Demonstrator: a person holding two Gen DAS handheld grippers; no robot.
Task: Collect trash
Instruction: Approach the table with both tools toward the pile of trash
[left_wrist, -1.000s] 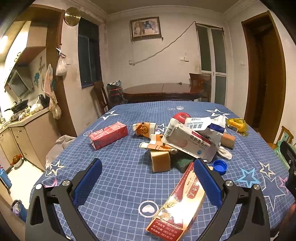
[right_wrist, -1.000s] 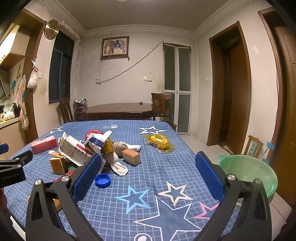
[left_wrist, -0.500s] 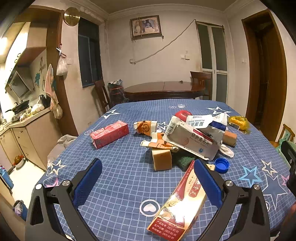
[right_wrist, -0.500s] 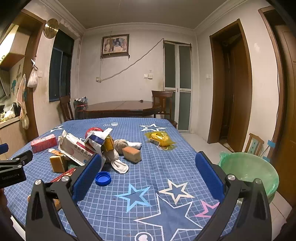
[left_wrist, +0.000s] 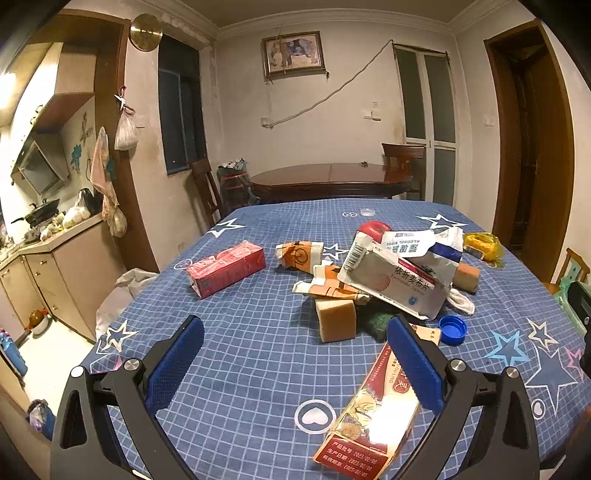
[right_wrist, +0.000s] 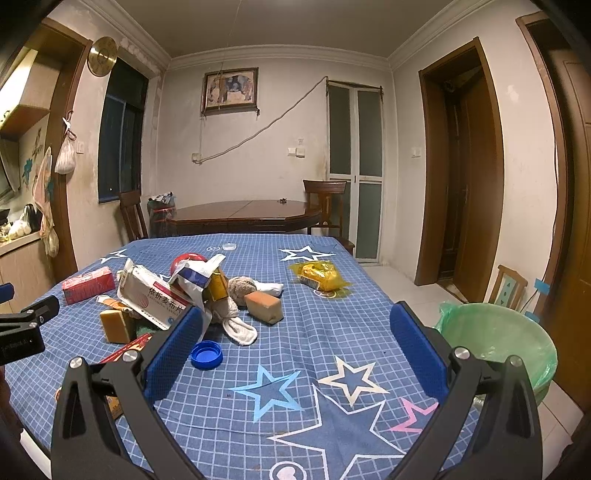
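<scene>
Trash lies in a heap on the blue star-patterned tablecloth (left_wrist: 240, 339): a white medicine box (left_wrist: 395, 284), a pink carton (left_wrist: 225, 267), a tan sponge block (left_wrist: 336, 319), a blue bottle cap (left_wrist: 453, 329), a long red box (left_wrist: 373, 410) and a yellow wrapper (right_wrist: 321, 275). My left gripper (left_wrist: 295, 354) is open and empty above the near table edge, its right finger over the red box. My right gripper (right_wrist: 295, 343) is open and empty, with the blue cap (right_wrist: 207, 355) just beside its left finger. A green-lined bin (right_wrist: 498, 339) stands off the table's right side.
A second tan block (right_wrist: 264, 308), a white sock (right_wrist: 240, 330) and a red apple (left_wrist: 375, 229) also lie in the heap. A dark wooden table (right_wrist: 243, 214) with chairs stands behind. A kitchen counter (left_wrist: 55, 251) runs along the left wall.
Both grippers have risen and tilted slightly, so the table contents sit a little lower in both views. Nothing on the table has moved and both grippers stay open.
</scene>
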